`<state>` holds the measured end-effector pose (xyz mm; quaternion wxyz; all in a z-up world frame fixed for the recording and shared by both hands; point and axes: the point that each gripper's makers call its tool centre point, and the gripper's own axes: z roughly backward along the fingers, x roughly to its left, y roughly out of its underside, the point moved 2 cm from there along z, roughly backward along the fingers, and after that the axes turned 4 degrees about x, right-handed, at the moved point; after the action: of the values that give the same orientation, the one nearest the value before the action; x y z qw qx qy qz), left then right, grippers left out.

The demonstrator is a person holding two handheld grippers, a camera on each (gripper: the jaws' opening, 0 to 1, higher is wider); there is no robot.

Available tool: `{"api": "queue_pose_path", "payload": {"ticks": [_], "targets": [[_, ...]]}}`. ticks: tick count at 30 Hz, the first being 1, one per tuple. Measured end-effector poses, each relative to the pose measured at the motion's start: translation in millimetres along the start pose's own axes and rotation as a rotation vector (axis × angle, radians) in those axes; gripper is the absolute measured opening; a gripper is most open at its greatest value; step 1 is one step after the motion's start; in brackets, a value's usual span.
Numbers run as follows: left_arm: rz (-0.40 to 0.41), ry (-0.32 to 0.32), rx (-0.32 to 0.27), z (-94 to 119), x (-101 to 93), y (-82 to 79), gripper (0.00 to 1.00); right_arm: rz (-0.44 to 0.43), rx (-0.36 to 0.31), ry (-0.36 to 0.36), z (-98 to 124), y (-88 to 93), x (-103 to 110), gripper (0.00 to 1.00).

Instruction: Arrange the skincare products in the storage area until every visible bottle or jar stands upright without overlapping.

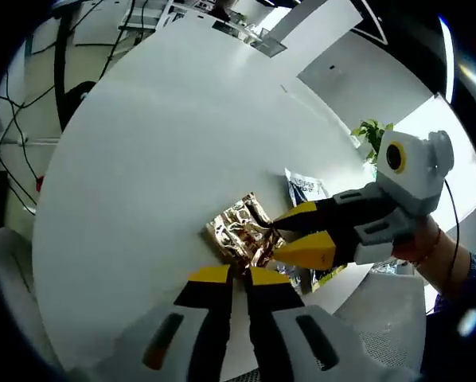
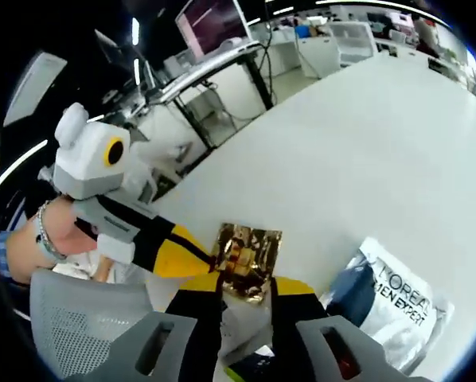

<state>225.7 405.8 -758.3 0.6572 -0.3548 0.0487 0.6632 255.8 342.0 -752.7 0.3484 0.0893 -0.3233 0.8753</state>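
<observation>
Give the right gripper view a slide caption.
Both grippers meet at a gold packet beside a white sachet.

Left hand-held gripper (image 1: 238, 276) jaws nearly closed, right hand-held gripper (image 1: 295, 232) jaws slightly parted, tips converging

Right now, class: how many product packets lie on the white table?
2. A gold foil packet sits near the table edge between both tongs; a white and blue sachet lies beside it. Others may be hidden behind the tongs.
</observation>
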Motion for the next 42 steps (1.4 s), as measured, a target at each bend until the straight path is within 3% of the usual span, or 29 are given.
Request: {"api": "queue_pose_path", "payload": {"ticks": [3, 6, 8, 13, 18, 24, 27, 31, 36, 39, 40, 42], "targets": [[-0.040, -0.012, -0.038, 4, 1.7, -1.0, 0.01, 0.011, -0.042, 0.019, 8, -4.8, -1, 0.05], [-0.004, 0.029, -0.093, 10, 0.8, -3.2, 0.00, 0.025, -0.055, 0.063, 12, -3.5, -5, 0.00], [0.011, 0.068, -0.139, 14, -3.6, -5.6, 0.00, 0.018, -0.090, 0.045, 14, -5.4, -2, 0.00], [-0.001, 0.101, -0.178, 27, -7.6, -2.6, 0.00, -0.002, -0.158, -0.031, 28, -11.1, 12, 0.00], [-0.049, 0.188, -0.313, 53, -25.5, -18.7, 0.00, 0.041, -0.218, -0.072, 54, -17.9, 27, 0.00], [-0.160, 0.185, -0.343, 71, -41.6, -18.6, 0.00, 0.108, -0.302, -0.148, 80, -20.6, 51, 0.00], [-0.189, 0.244, -0.346, 77, -59.0, -16.6, 0.00, 0.092, -0.351, -0.216, 90, -24.4, 64, 0.00], [-0.220, 0.220, -0.355, 80, -62.1, -15.0, 0.00, 0.128, -0.361, -0.195, 95, -22.2, 67, 0.00], [-0.206, 0.245, -0.375, 85, -64.3, -8.3, 0.00, 0.118, -0.387, -0.250, 101, -11.9, 73, 0.00], [-0.230, 0.235, -0.398, 91, -70.0, -6.5, 0.00, 0.212, -0.382, -0.234, 102, -3.5, 75, 0.00], [-0.255, 0.223, -0.399, 94, -71.8, -5.1, 0.00, 0.234, -0.417, -0.234, 104, -4.2, 77, 0.00], [-0.285, 0.216, -0.428, 101, -75.5, -5.1, 0.00, 0.224, -0.429, -0.237, 107, -3.1, 76, 0.00]]}}
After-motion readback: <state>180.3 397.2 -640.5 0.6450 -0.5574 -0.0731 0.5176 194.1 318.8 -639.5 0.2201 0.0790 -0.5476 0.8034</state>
